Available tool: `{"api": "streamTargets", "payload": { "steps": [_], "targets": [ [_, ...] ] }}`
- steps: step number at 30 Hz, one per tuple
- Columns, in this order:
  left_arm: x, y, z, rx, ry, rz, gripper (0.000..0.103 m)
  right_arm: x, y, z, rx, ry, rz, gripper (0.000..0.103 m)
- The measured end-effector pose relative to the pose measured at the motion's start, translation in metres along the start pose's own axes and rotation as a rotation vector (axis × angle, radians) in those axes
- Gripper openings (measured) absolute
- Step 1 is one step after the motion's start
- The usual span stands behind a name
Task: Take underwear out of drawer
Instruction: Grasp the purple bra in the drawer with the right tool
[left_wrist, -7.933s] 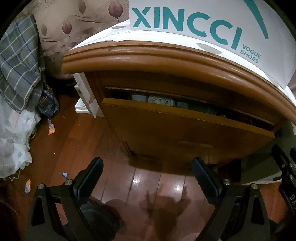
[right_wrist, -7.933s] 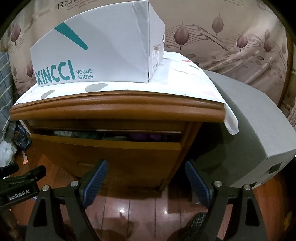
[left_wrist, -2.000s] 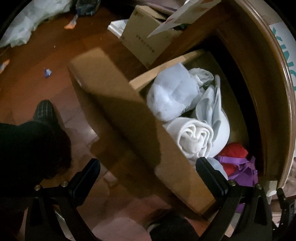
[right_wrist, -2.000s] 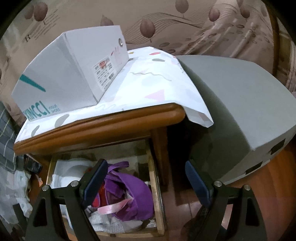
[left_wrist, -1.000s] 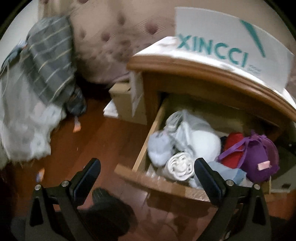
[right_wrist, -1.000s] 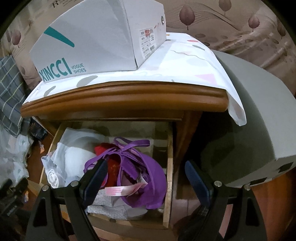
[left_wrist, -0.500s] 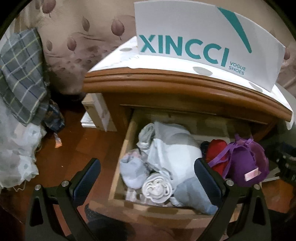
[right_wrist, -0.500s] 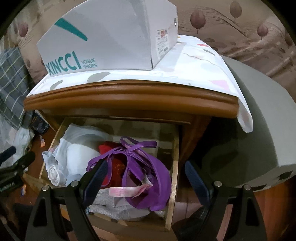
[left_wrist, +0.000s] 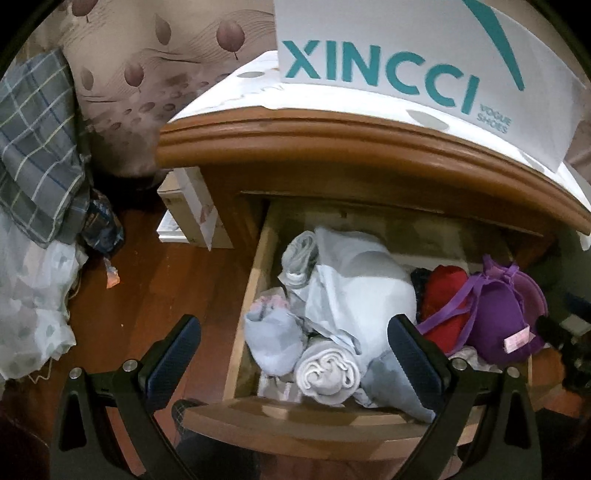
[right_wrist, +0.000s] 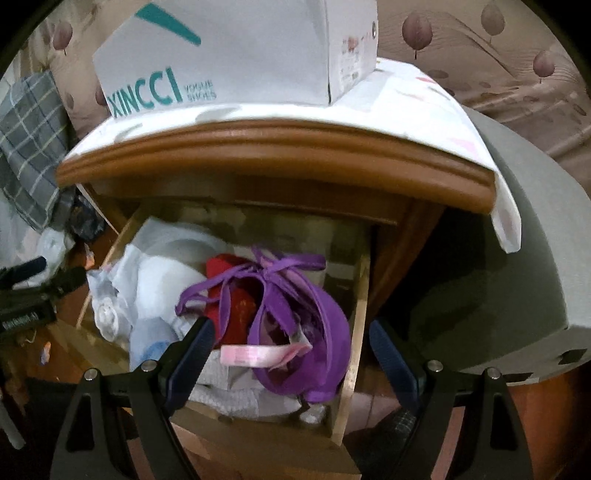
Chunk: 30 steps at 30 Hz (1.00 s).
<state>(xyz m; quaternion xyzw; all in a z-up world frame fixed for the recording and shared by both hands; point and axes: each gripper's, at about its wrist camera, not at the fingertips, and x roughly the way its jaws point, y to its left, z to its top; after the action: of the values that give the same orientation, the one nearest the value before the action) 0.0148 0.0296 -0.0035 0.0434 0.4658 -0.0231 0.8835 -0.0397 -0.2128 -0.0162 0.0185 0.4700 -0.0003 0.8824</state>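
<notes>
The wooden drawer (left_wrist: 258, 266) (right_wrist: 356, 317) of the nightstand stands pulled out and full of clothing. A purple bra (left_wrist: 506, 317) (right_wrist: 306, 325) with a pink tag lies at its right end over a red garment (left_wrist: 443, 295) (right_wrist: 236, 299). Pale grey and white underwear (left_wrist: 354, 291) (right_wrist: 162, 280) and a rolled white piece (left_wrist: 327, 373) fill the left side. My left gripper (left_wrist: 293, 349) hangs open above the drawer's front left. My right gripper (right_wrist: 290, 352) is open above the purple bra. Neither holds anything.
A white XINCCI shoe box (left_wrist: 406, 55) (right_wrist: 229, 55) sits on the cloth-covered nightstand top (right_wrist: 280, 147). A grey mattress (right_wrist: 524, 258) is at the right. Plaid fabric (left_wrist: 33, 147), small boxes (left_wrist: 192, 214) and litter lie on the wooden floor (left_wrist: 147, 295) to the left.
Both grippers have moved closer to and lower over the open drawer. The right one now hangs nearer the purple bra. Earlier, the drawer was nearly shut.
</notes>
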Motion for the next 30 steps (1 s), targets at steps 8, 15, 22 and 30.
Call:
{"api": "streamTargets", "payload": {
  "steps": [8,15,22,30],
  "targets": [
    [0.006,0.018,0.003,-0.047,0.036,-0.001,0.101,0.027,0.017,0.014,-0.168,0.092,-0.07,0.088],
    [0.013,0.027,0.005,-0.067,0.073,-0.001,0.101,0.062,0.023,0.026,-0.239,0.186,-0.108,0.088],
    [0.019,0.039,0.007,-0.074,0.092,0.032,0.101,0.105,0.026,0.018,-0.277,0.311,-0.102,0.088],
    [0.028,0.065,0.008,-0.154,0.135,0.021,0.101,0.125,0.032,0.016,-0.338,0.378,-0.118,0.088]
  ]
}}
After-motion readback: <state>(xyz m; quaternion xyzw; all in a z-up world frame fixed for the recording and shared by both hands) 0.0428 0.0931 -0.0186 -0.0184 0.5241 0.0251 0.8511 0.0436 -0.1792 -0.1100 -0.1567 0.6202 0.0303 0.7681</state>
